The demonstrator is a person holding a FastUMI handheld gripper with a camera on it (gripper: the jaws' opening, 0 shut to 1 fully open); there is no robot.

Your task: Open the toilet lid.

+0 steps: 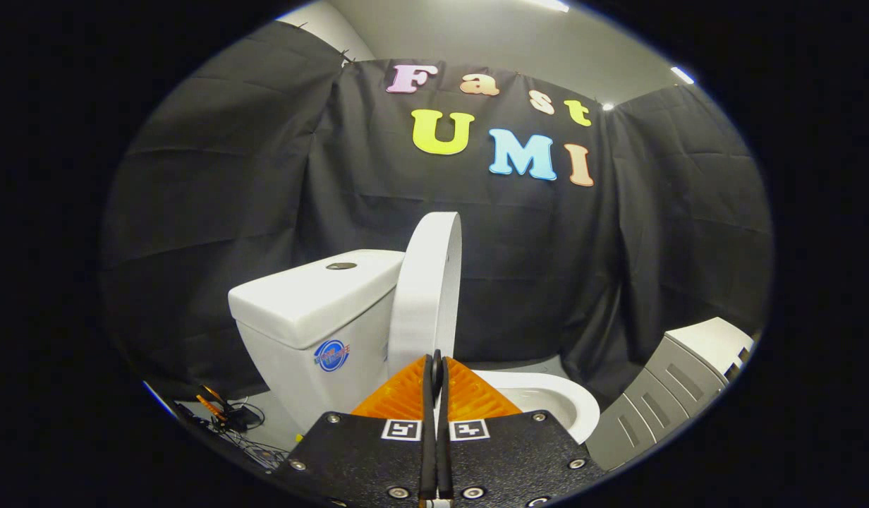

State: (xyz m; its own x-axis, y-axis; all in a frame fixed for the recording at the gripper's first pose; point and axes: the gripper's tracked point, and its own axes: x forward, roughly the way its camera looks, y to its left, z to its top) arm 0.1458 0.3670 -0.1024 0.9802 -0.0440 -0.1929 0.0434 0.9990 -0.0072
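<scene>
A white toilet stands ahead of me, seen from its side. Its lid (427, 289) is raised upright and leans back against the white tank (314, 303). The bowl's rim (561, 398) lies exposed to the right of the lid. My gripper (436, 363) is just in front of the lid's lower edge, with its two fingers pressed together and nothing held between them. The tips sit close to the lid's base, and I cannot tell whether they touch it.
A grey and white cabinet (678, 381) stands to the right of the bowl. Cables and small tools (230, 420) lie on the floor left of the tank. Black cloth walls close the booth behind and on both sides.
</scene>
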